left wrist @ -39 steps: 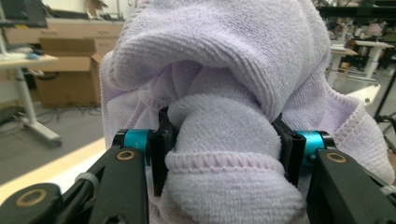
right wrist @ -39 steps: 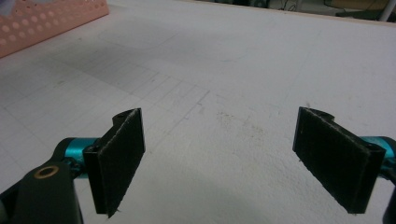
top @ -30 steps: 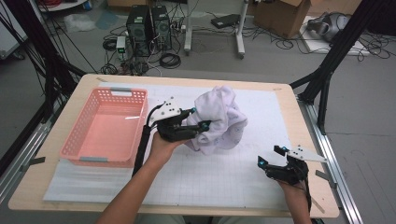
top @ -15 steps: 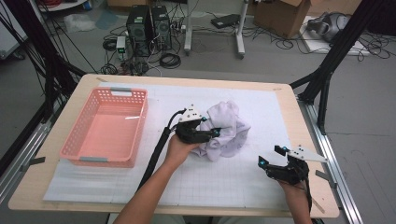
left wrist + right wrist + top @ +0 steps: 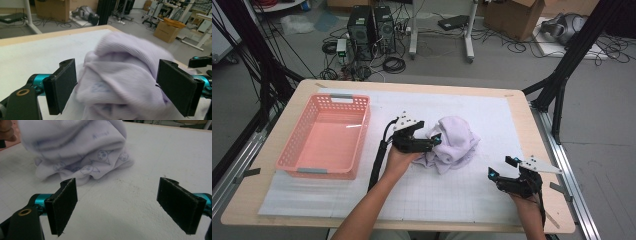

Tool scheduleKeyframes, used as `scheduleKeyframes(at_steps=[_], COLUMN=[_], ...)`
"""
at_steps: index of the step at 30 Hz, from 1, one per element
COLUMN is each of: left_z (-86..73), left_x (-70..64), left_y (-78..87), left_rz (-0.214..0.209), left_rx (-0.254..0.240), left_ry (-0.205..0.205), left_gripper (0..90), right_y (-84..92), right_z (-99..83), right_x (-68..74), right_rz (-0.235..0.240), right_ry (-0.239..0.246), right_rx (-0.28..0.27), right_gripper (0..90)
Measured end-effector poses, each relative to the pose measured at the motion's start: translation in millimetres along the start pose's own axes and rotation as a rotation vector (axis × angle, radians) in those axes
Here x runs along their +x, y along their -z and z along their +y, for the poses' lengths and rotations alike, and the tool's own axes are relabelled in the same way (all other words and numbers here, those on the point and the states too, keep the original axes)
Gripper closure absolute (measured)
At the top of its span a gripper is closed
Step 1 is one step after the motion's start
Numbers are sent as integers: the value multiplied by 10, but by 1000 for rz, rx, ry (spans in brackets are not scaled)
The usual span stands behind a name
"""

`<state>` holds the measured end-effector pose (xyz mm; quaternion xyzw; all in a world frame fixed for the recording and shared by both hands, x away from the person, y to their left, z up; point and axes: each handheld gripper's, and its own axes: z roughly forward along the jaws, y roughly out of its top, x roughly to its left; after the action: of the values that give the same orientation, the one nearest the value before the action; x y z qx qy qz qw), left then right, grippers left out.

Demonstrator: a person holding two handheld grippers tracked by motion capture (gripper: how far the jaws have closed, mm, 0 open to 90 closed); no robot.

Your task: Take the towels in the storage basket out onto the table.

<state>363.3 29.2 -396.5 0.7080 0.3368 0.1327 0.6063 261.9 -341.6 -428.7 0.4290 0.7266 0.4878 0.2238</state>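
Tabletop: left tongs [image 5: 432, 141] level, just spread wide at crumpled cloth [image 5: 454, 142].

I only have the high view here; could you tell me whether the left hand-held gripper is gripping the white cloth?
Observer: No. The left hand-held gripper has just been opening its jaws. The white cloth sits between them, and the pads are not clamped on it.
Operator: Thank you. Is anything between the right one's jaws?
Observer: Nothing. The right hand-held gripper stands open over the bare white mat, with the cloth lying just ahead of it.
Operator: Is the cloth plain?
Observer: No, the right gripper view shows small faint blue printed figures on it.
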Motion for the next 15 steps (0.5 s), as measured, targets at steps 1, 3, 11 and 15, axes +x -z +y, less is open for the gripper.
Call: scheduleKeyframes(at_steps=[1, 3, 11, 15], left_z=[0, 1, -80, -102], left_x=[0, 2, -11, -16], left_y=[0, 123, 422, 550], left_rz=[0, -14, -24, -16], left_rx=[0, -3, -41, -46], left_ry=[0, 2, 17, 16], left_gripper=[170, 170, 169, 170], right_y=[-2, -4, -3, 6], right_z=[2, 3, 10, 17], right_x=[5, 11, 12, 23], right_rz=[1, -1, -1, -3], right_ry=[2, 1, -2, -6], right_rx=[2, 2, -2, -5], right_gripper=[156, 156, 156, 156])
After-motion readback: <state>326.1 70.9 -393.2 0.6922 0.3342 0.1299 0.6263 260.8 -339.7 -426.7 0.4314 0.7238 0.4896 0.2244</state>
